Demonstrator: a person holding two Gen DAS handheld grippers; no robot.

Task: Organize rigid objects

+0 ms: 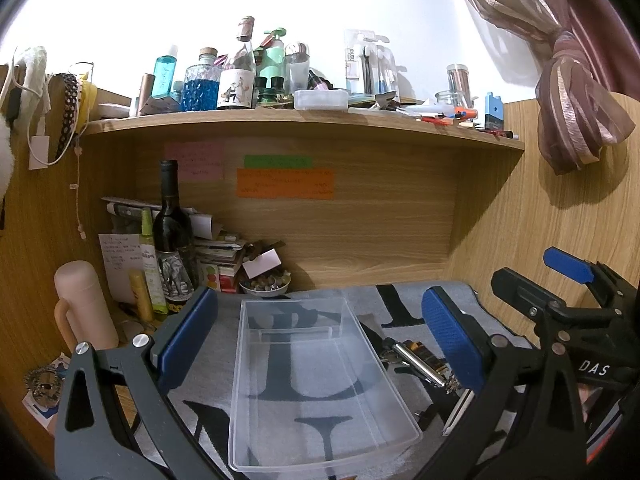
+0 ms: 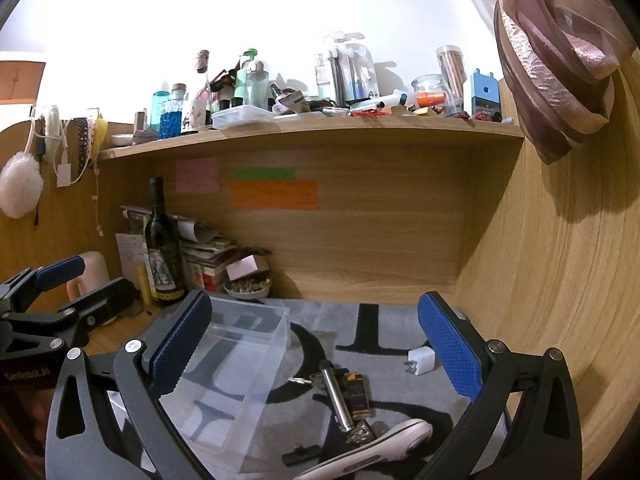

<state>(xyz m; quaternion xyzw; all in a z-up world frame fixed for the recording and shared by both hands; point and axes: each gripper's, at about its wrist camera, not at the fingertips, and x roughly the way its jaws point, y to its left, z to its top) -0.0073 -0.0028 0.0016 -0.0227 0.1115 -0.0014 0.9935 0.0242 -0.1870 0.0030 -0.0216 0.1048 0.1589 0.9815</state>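
A grey mat with black letters covers the wooden table under a crowded shelf. The clear box lies empty between the fingers of the open left claw. To the right, the keys, the charger and the white handle lie between the fingers of the open right claw. The dark bottle stands far left.

Each gripper has dark grey arms, silver screws and textured blue finger pads.

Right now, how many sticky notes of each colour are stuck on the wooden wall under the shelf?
Pink note: 1
Green note: 1
Orange note: 1
Total: 3
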